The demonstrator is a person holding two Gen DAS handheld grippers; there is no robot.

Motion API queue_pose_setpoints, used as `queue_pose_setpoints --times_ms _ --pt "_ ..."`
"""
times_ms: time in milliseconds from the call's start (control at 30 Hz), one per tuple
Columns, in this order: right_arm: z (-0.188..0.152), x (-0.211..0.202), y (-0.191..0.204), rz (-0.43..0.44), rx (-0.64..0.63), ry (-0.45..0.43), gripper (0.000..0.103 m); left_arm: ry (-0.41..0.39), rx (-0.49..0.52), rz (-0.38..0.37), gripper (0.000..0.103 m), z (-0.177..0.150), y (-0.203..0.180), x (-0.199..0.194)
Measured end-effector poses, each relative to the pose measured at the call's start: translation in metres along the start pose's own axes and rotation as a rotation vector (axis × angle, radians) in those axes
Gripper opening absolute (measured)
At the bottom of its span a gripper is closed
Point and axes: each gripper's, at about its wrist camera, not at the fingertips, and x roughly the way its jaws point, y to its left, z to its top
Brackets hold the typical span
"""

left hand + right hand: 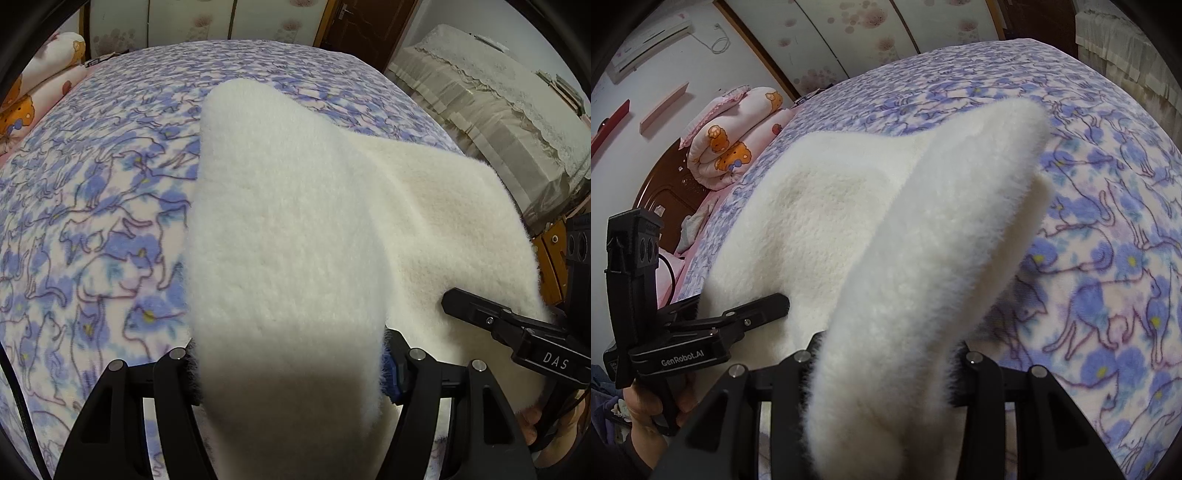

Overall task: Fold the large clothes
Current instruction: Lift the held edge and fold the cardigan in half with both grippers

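Note:
A white fluffy garment [280, 221] hangs lifted over the bed, stretched between both grippers. In the left wrist view my left gripper [290, 354] is shut on a thick bunched fold of it, and pile fills the whole gap between the jaws. The right wrist view shows my right gripper [886, 350] shut on another fold of the same garment [820, 221]. A finger [476, 314] of the right gripper lies on the cloth at the right edge. The left gripper's finger [757, 308] shows at the left, held by a hand [646, 406]. All fingertips are buried in pile.
The bed carries a purple cat-print blanket [92, 221]. A rolled pink quilt with bear prints [735, 144] lies by the dark wooden headboard [665, 192]. A lace-covered piece of furniture [498, 122] stands beside the bed, with a brown door [354, 26] behind.

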Motion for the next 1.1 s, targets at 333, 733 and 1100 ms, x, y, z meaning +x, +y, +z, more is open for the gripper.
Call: queue_pose_setpoints --times_ms 333,733,1100 --pt "0.028 0.018 0.060 0.040 -0.057 0.003 0.041 -0.041 -0.033 0.038 0.067 0.019 0.059 -0.041" --pt "0.100 0.075 0.136 0.104 -0.114 -0.011 0.041 -0.094 -0.053 0.074 0.067 0.089 0.171 -0.067" --pt "0.178 0.178 0.156 0.178 -0.067 0.003 0.041 -0.065 -0.046 0.072 0.067 0.176 0.278 -0.013"
